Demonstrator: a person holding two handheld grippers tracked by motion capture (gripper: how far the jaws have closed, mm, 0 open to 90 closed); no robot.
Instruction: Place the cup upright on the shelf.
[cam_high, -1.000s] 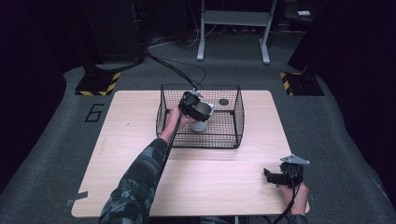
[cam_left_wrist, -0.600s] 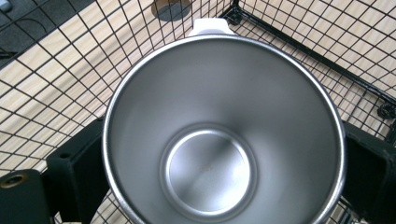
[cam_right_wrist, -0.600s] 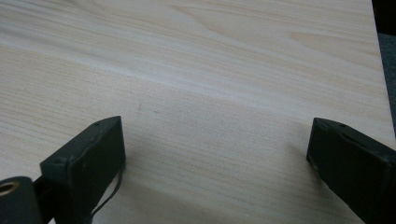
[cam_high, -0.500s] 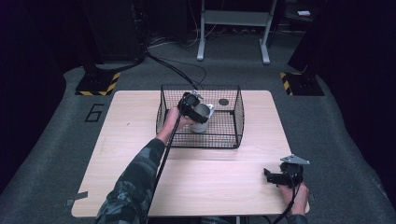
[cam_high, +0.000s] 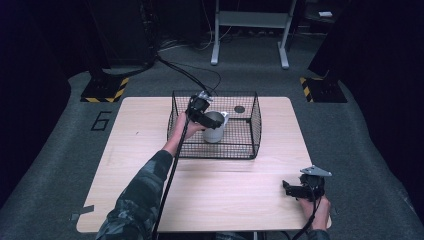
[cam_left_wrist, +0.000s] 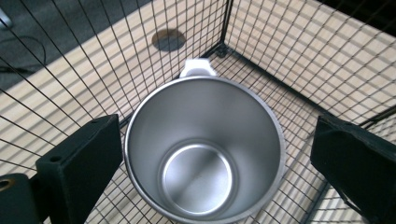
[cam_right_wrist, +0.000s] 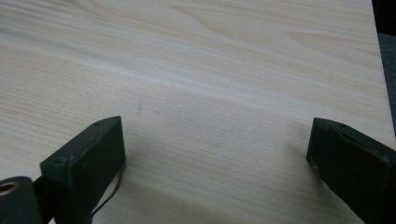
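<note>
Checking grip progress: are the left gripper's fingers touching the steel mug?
Apart. The left gripper view shows the mug between open fingers, mesh floor visible in the gap at each side.

Steel mug (cam_left_wrist: 204, 149) stands upright, mouth open, inside empty and shiny. White handle (cam_left_wrist: 198, 68) on its far side in the left gripper view. Sits inside black wire basket (cam_high: 252, 131) on the wooden table (cam_high: 140, 145), toward basket's left-centre, on the mesh floor.
</note>
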